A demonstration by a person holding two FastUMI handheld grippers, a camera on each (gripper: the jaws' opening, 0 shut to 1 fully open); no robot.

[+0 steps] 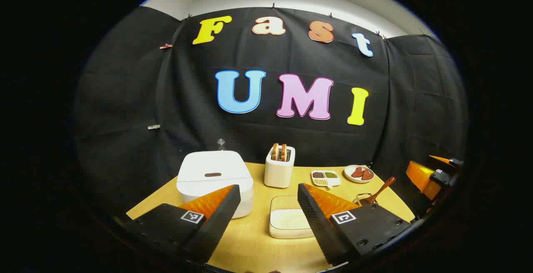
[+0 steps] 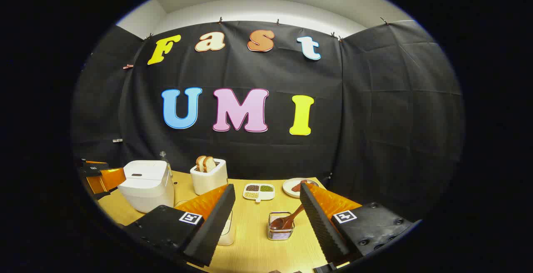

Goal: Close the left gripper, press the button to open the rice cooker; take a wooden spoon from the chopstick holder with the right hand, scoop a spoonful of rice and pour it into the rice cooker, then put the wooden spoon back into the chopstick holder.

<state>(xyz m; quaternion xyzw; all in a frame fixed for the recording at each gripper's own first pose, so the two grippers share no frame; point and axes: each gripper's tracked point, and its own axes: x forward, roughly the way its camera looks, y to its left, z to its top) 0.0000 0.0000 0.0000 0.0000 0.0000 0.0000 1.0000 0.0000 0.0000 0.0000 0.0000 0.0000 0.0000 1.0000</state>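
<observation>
1. Left gripper [image 1: 268, 198]: jaws spread wide; nothing between the fingers; it hangs above the near part of the table [image 1: 250, 248], touching nothing; it also shows at the left edge of the right gripper view [image 2: 102, 179], just beside the cooker.
2. Right gripper [image 2: 266, 198]: jaws spread wide; nothing held; it hangs above the table, apart from all things; it also shows at the right edge of the left gripper view [image 1: 431, 175].
3. Cooker [image 1: 214, 179]: white, lid down; dark button on the lid's front; it stands at the table's left, behind the left gripper's left finger [image 1: 216, 219].
4. Spoon [image 2: 287, 219]: wooden; bowl end down in the holder [image 2: 280, 228], handle leaning up to the right; the holder is a wire basket between the right gripper's fingers in that view, well apart from them.
5. Rice tray [image 1: 288, 219]: white, shallow, holding pale rice; it lies near the table's middle, to the right of the cooker.
6. Other things: toaster [image 1: 280, 166] with two slices upright, behind the tray; divided dish [image 1: 325, 177] with grains; plate [image 1: 359, 174] with reddish pieces at the far right; a small clear item behind the cooker, too small to tell.
</observation>
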